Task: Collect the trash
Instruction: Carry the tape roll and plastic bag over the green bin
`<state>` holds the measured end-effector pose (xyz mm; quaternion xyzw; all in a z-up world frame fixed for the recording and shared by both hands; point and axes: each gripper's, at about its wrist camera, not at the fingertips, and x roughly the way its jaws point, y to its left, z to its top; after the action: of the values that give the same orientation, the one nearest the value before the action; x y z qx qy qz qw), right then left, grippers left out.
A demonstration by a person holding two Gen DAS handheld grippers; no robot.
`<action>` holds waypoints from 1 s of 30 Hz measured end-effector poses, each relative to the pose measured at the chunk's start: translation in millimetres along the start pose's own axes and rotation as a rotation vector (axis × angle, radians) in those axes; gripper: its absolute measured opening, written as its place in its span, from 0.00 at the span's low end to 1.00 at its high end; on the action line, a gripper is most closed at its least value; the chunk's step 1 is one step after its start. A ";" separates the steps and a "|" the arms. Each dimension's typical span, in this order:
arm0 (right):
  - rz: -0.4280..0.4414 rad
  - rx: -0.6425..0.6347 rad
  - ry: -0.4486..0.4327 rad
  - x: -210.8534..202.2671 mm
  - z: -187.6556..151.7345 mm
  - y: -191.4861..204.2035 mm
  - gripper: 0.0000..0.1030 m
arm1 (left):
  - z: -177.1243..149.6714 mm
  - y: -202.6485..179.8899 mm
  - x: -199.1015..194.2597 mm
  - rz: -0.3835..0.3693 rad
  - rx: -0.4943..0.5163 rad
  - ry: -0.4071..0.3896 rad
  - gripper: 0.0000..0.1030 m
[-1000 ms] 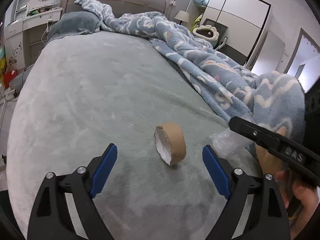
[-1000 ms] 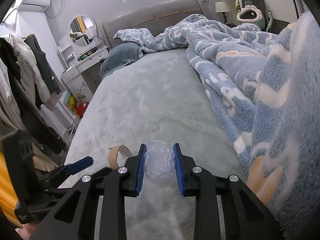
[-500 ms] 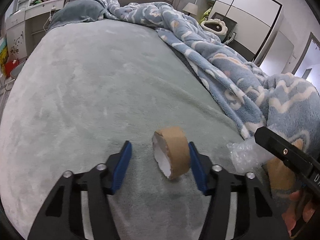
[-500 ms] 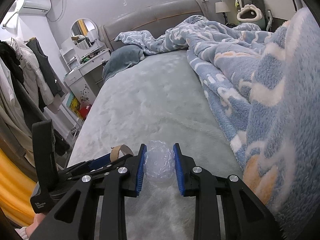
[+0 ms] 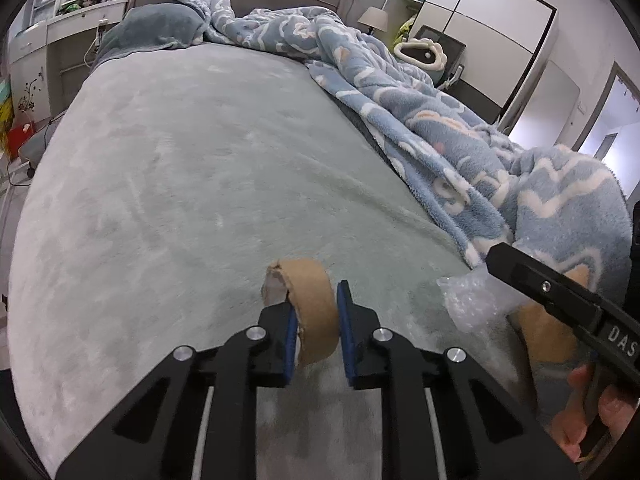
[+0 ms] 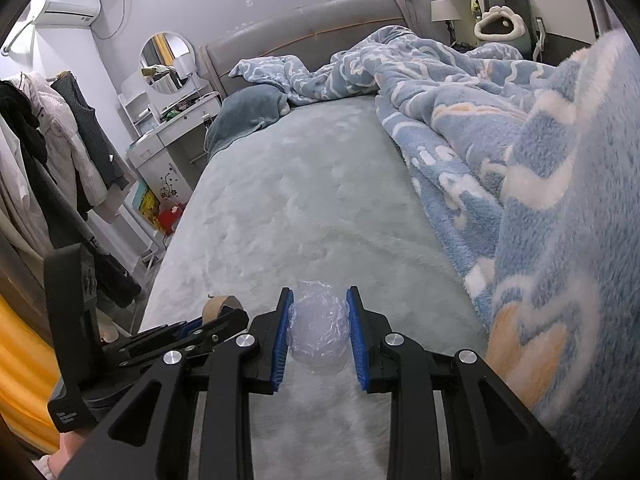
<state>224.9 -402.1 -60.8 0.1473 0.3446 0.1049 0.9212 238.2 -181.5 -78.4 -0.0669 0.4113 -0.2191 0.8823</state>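
Left wrist view: the left gripper (image 5: 314,320) is closing its jaws on the cardboard roll (image 5: 310,308), which stands on edge on the bed (image 5: 180,184); the pads look to be touching it.

Right wrist view: the right gripper (image 6: 319,336) is clenched on the plastic wad (image 6: 318,334), low over the bed.

2 pieces are in hand; I judge carrying them off remains, and no bin shows.

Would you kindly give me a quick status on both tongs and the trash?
Left tongs closing on the cardboard tape core, pads at its sides. Right tongs shut on crumpled clear plastic. Both on the grey bedspread; nothing in the way.
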 end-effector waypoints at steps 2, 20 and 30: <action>0.005 0.000 0.001 -2.5 -0.4 5.9 0.27 | -2.1 1.6 -7.9 0.007 0.006 -0.005 0.17; 0.091 0.071 -0.005 -28.5 -4.2 62.9 0.27 | -30.3 51.3 -86.3 0.084 0.009 -0.035 0.15; 0.144 0.017 0.066 -9.5 -20.9 129.2 0.27 | -56.1 98.8 -127.2 0.199 0.010 -0.027 0.15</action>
<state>192.1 -280.0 -25.7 0.1763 0.3641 0.1728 0.8980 156.6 -33.5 -55.9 -0.0243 0.4028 -0.1316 0.9055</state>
